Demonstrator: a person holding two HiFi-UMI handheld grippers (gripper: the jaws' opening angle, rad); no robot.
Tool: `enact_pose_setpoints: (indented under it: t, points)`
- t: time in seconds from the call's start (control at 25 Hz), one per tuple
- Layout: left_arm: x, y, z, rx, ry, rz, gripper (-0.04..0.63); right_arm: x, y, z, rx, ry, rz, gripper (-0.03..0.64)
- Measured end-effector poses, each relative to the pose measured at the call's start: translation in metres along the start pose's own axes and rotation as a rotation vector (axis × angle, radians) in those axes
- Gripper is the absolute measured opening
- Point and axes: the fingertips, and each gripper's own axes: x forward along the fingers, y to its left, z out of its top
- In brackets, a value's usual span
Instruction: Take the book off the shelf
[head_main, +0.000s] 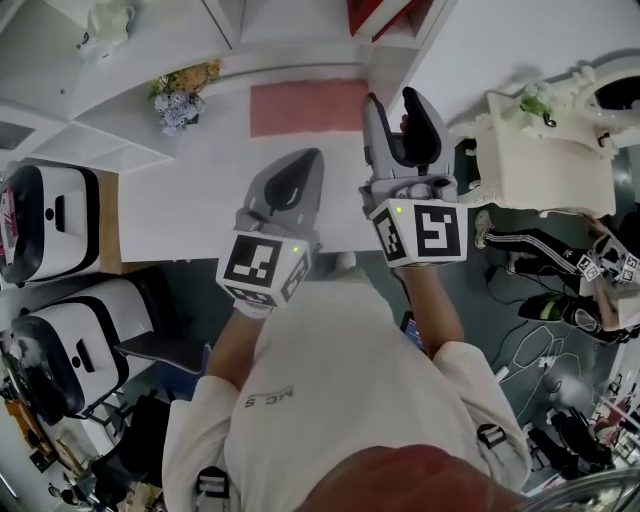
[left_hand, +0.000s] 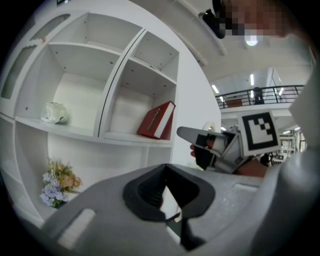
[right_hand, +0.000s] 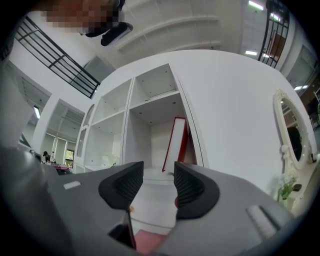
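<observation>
A red book (left_hand: 159, 120) leans tilted in the right-hand compartment of the white shelf (left_hand: 120, 135), with nothing else in that compartment. In the right gripper view the book (right_hand: 177, 142) stands straight ahead, beyond the gap between the jaws. My right gripper (right_hand: 154, 180) is open and empty, well short of the book. The head view shows it (head_main: 394, 100) raised toward the shelf, just below the book (head_main: 385, 15). My left gripper (head_main: 298, 170) hangs lower and to the left over the white table, shut with nothing in it (left_hand: 166, 170).
A pink mat (head_main: 308, 108) lies on the white table (head_main: 200, 190) under the shelf. A small flower bunch (head_main: 180, 95) stands at its left. A white crumpled object (left_hand: 54, 112) sits in the left compartment. An ornate white mirror stand (head_main: 545, 150) is at the right.
</observation>
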Motion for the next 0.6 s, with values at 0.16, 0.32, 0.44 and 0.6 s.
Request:
enact_pose_setpoints:
  t: [0.16,0.32,0.44,0.6]
  points:
    - [0.005,0.005,0.002,0.013,0.012,-0.009,0.0,0.022,-0.006,0.005,0.009,-0.001,-0.016,0.179]
    - [0.007,0.009,-0.002,0.006,0.031,-0.038,0.0,0.041,-0.011,0.009,-0.005,-0.001,-0.046,0.221]
    - [0.006,0.014,-0.004,0.002,0.037,-0.044,0.0,0.056,-0.013,0.012,-0.003,-0.009,-0.051,0.23]
    - [0.007,0.017,-0.003,-0.014,0.039,-0.054,0.0,0.075,-0.021,0.017,-0.006,-0.016,-0.073,0.285]
